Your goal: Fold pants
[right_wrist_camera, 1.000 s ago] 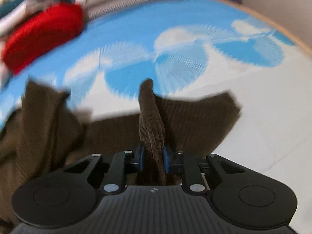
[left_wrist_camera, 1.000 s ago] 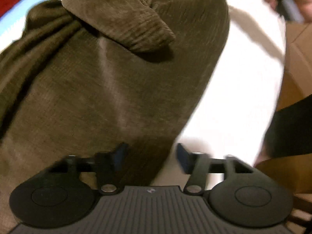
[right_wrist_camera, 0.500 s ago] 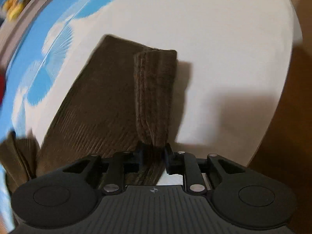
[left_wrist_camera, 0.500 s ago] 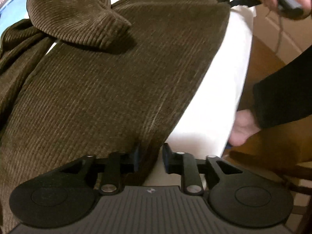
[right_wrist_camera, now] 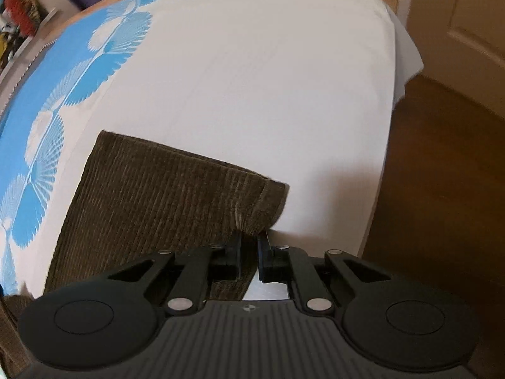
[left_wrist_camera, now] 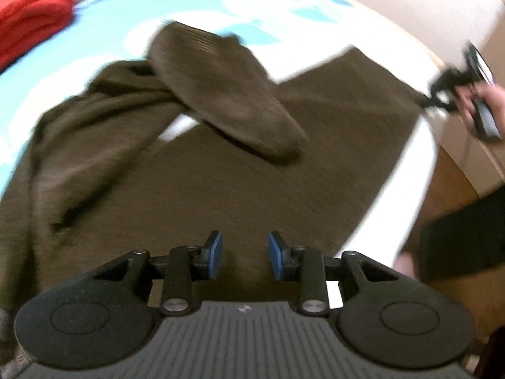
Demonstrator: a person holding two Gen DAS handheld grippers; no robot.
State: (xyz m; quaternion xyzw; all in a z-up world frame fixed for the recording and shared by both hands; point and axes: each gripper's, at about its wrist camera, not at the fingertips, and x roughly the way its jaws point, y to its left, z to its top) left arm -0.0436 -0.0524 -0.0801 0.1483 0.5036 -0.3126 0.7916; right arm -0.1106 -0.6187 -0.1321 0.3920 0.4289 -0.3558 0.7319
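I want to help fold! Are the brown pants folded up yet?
Not yet. The brown corduroy pants lie mostly spread on the bed, one leg flopped across them.

In our left wrist view the left gripper (left_wrist_camera: 244, 255) hangs over the brown corduroy pants (left_wrist_camera: 240, 186) with a clear gap between its blue pads (left_wrist_camera: 215, 254). Ahead of the claw a pant leg (left_wrist_camera: 221, 94) lies folded across the fabric. Far ahead-right, the right gripper (left_wrist_camera: 442, 94) meets the pants' corner; ahead-left sits a red cloth (left_wrist_camera: 30, 15) on the blue-and-white bedspread (left_wrist_camera: 246, 6).
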